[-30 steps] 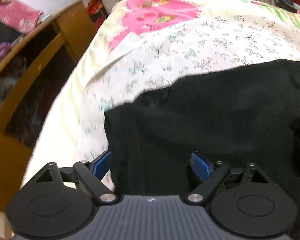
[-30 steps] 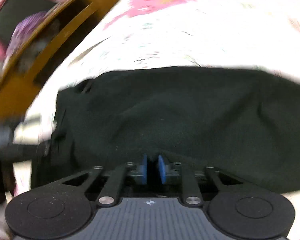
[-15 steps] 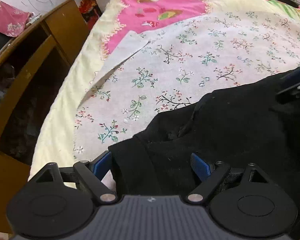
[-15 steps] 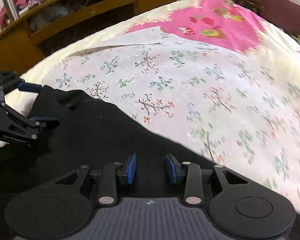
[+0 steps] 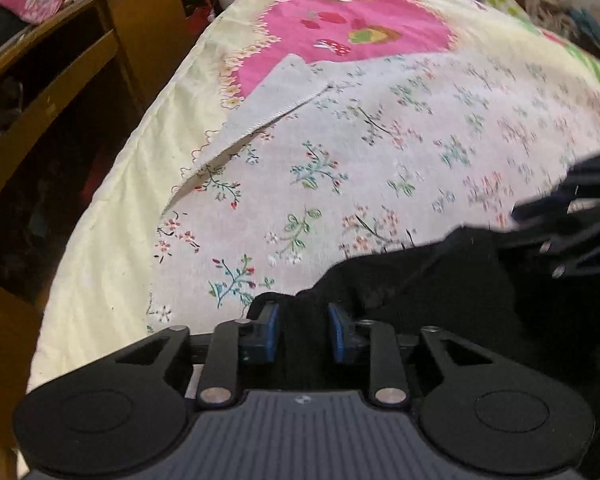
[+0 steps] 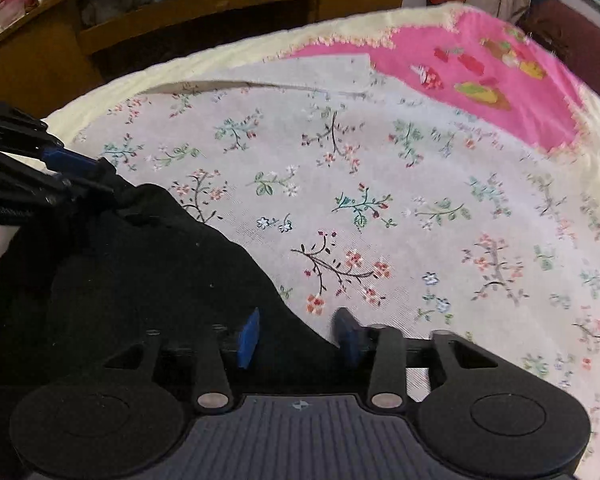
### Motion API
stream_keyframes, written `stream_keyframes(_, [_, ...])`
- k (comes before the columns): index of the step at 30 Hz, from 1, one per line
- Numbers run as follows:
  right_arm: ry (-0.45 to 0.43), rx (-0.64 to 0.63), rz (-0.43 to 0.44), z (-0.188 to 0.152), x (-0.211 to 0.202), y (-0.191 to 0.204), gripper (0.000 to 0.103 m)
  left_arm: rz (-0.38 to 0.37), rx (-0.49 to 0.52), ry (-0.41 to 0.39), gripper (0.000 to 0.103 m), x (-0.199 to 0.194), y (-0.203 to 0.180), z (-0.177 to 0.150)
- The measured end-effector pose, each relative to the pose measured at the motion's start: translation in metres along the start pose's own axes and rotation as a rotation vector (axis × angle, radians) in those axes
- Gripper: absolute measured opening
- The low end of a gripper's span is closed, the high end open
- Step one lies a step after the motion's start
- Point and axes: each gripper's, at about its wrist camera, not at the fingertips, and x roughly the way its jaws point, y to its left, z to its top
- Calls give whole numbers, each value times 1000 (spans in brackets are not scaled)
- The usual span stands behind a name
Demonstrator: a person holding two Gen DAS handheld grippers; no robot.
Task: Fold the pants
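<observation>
Black pants (image 6: 140,272) lie bunched at the near edge of a floral bedspread (image 6: 380,200), the cloth running crosswise between two handheld grippers; the left gripper (image 5: 303,330) has its blue pads pinched on a fold of the garment's corner; the right gripper (image 6: 296,334) stands with jaws parted, the hem lying between them, apparently ungripped, though the black fabric hides contact; a wooden shelf (image 5: 60,80) stands beyond.

Each gripper, left (image 5: 303,332) and right (image 6: 298,334), is matte black plastic with two round discs, a grey ribbed centre plate bearing a small emblem, silver pivot screws on slim linkage arms, and blue jaws.
</observation>
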Motion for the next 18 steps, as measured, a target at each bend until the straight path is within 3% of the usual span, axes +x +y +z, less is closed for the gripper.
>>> stream_keyframes(2, [13, 23, 25, 6, 3, -2, 0, -2, -17, -16, 32, -2, 4, 4])
stream_keyframes(5, [-24, 21, -46, 17, -3, -5, 0, 19, -54, -42, 19, -6, 15, 7])
stream_keyframes(9, [-25, 107, -96, 28, 1, -29, 0, 10, -102, -23, 20, -1, 30, -2])
stream_keyframes(12, [-56, 138, -1, 26, -13, -30, 0, 51, -58, -28, 22, 1, 23, -9])
stream_keyframes(15, [-73, 97, 32, 18, -19, -18, 1, 42, -88, -31, 23, 0, 26, -4])
stream_keyframes(18, [18, 30, -64, 4, 11, -10, 4, 45, -91, -1, 23, 8, 27, -2])
